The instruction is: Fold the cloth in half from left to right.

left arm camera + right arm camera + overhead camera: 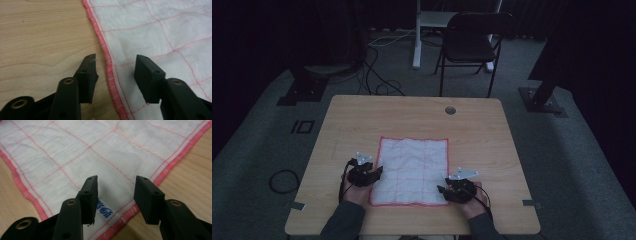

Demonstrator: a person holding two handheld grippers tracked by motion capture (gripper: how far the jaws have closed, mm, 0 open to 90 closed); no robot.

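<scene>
Cloth [412, 170], white, crumpled, pink-hemmed square on wood; both tongs [115, 72] [115, 192] released.

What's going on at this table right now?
A person holds a gripper in each hand over a white cloth with pink edging, spread flat on the wooden table. The left gripper is open, straddling the cloth's left edge. The right gripper is open over the near right corner, by a small blue-printed label. Neither has gripped the cloth yet.
</scene>
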